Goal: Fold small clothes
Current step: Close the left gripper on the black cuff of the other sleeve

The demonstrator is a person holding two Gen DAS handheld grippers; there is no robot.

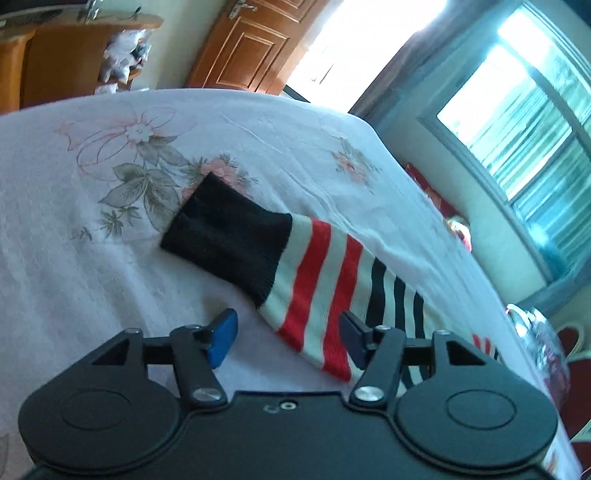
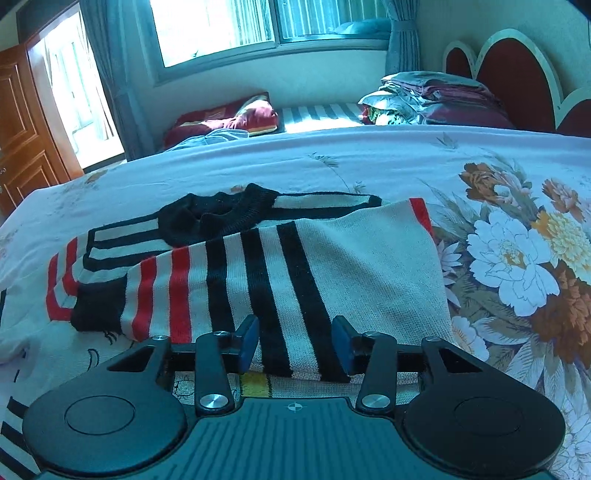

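Note:
A small knit sweater with cream, red and black stripes lies on the flowered bedsheet (image 1: 92,258). In the left wrist view one sleeve (image 1: 314,273) stretches out flat and ends in a black cuff (image 1: 225,229). My left gripper (image 1: 288,338) hovers over the sleeve's striped part, jaws apart, blue pads (image 1: 223,338) clear of the knit. In the right wrist view the sweater's body (image 2: 332,266) is folded over, with the black collar (image 2: 218,214) behind it and a second black cuff (image 2: 96,310) at the left. My right gripper (image 2: 295,343) stands open above the near hem, gripping nothing.
The bed's far edge drops off beside a window (image 2: 221,29) and curtains. Folded bedding (image 2: 436,99) is piled against the red headboard (image 2: 517,70). A red pillow (image 2: 229,120) lies below the window. A wooden door (image 1: 251,48) and cabinet stand beyond the bed.

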